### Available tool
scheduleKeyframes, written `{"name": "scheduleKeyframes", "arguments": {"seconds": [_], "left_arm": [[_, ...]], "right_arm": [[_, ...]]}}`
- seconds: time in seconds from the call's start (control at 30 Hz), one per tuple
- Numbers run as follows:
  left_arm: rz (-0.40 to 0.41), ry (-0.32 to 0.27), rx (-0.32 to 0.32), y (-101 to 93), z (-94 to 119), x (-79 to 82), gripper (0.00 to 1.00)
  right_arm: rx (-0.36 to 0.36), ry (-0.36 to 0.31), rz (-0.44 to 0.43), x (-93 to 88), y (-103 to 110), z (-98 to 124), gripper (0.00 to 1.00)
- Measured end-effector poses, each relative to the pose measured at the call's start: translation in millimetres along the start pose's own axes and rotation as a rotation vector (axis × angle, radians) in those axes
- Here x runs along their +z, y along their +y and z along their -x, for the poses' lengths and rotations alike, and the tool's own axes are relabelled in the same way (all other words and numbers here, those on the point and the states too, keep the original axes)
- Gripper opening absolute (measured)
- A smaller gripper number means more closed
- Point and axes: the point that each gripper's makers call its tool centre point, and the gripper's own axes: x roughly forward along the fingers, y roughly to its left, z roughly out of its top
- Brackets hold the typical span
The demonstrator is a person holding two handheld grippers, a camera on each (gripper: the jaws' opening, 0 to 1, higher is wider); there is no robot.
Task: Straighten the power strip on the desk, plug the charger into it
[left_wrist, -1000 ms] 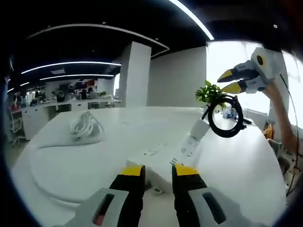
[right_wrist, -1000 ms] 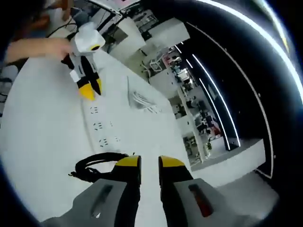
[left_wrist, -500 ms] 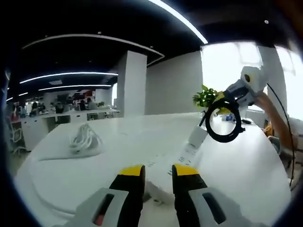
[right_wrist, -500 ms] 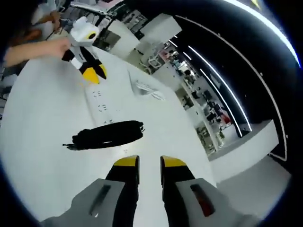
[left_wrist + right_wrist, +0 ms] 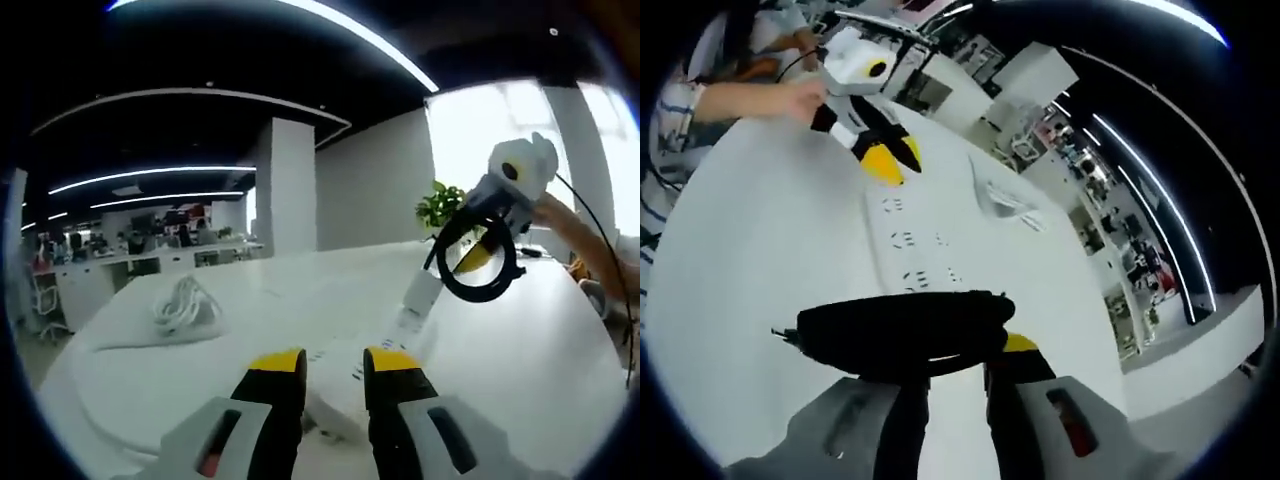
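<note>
The white power strip (image 5: 385, 335) lies on the white desk, running away from my left gripper (image 5: 335, 362), whose jaws stand a little apart over its near end. A white charger block (image 5: 420, 293) stands at the strip's far end. Above it hangs a black coiled cable (image 5: 462, 295), with my right gripper (image 5: 475, 255) shut on it. In the right gripper view the coil (image 5: 900, 330) lies across my right gripper (image 5: 958, 350) and hides the strip's near end. Beyond it, the strip (image 5: 902, 240) reaches the left gripper (image 5: 890, 162).
A loose bundle of white cable (image 5: 183, 303) lies on the desk left of the strip, and also shows in the other view (image 5: 1010, 200). A potted plant (image 5: 440, 205) stands at the desk's far side. A person's arm (image 5: 750, 95) holds the left gripper.
The right gripper has turned over the charger end, and the coil now lies across its jaws in its own view. The left gripper stays at the strip's end; its view has dipped lower.
</note>
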Motion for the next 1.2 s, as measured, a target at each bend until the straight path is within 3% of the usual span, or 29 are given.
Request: {"name": "scheduleKeyframes", "arguments": {"seconds": [0.07,0.27,0.7,1.2], "left_arm": [[-0.011,0.008,-0.003,-1.0,0,-1.0,0.23],[-0.005,0.005,-0.010,-2.8,1,0.2,0.23],[0.004,0.007,-0.008,-3.0,2,0.1,0.23],[-0.003,0.028,-0.021,-6.7,-1,-4.6,0.23]], "right_arm": [[0.000,0.039,0.029,-4.9,1,-3,0.20],[0.017,0.017,0.047,0.3,1,-11,0.22],[0.089,0.059,0.173,-0.3,9,-32,0.28],[0.144,0.063,0.127,-0.1,11,-32,0.24]]}}
